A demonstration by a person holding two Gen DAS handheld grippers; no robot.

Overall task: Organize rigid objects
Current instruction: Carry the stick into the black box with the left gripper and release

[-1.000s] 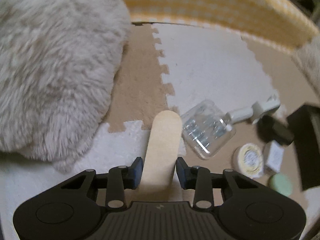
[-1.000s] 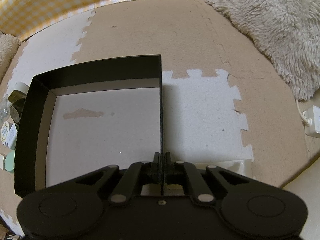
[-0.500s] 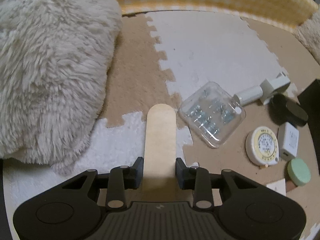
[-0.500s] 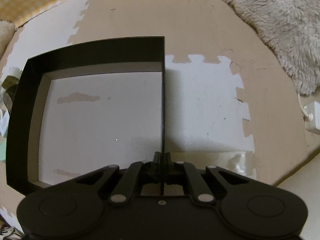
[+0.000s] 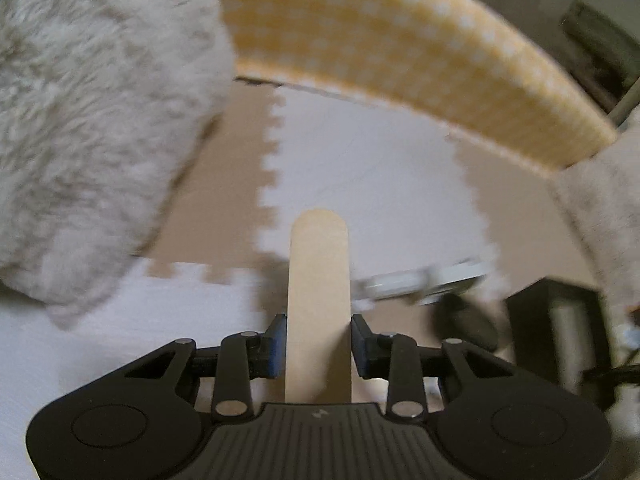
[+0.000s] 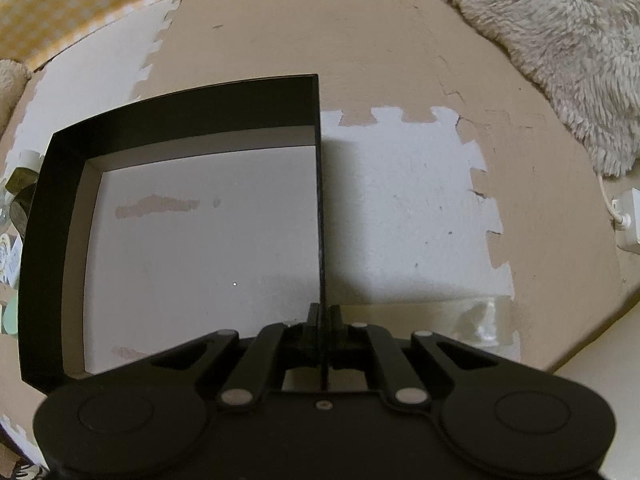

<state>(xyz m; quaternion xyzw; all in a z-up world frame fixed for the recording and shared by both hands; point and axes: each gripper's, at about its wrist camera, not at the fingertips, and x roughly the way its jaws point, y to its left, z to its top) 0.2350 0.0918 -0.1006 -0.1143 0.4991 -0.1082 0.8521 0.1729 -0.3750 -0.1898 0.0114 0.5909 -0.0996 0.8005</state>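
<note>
My left gripper (image 5: pixel 319 340) is shut on a flat pale wooden stick (image 5: pixel 319 272), which points forward from between the pads, lifted off the foam floor mat (image 5: pixel 372 176). Behind the stick, blurred, lie a white plug-like part (image 5: pixel 424 282) and a dark round object (image 5: pixel 466 320). The black box (image 5: pixel 556 320) shows at the right edge. In the right wrist view my right gripper (image 6: pixel 322 320) is shut on the thin right wall of that black box (image 6: pixel 176 116), whose pale bottom holds nothing. Small items (image 6: pixel 12 208) peek out past its left wall.
A fluffy grey rug (image 5: pixel 92 128) fills the left of the left wrist view and shows at the upper right (image 6: pixel 560 48) of the right wrist view. A yellow checked fabric edge (image 5: pixel 400 52) runs along the back. A white charger with cable (image 6: pixel 628 216) lies at the right.
The left gripper has lifted and tilted up with the stick; the clear case and round tins have dropped out of its view. The right gripper keeps its hold on the box wall.
</note>
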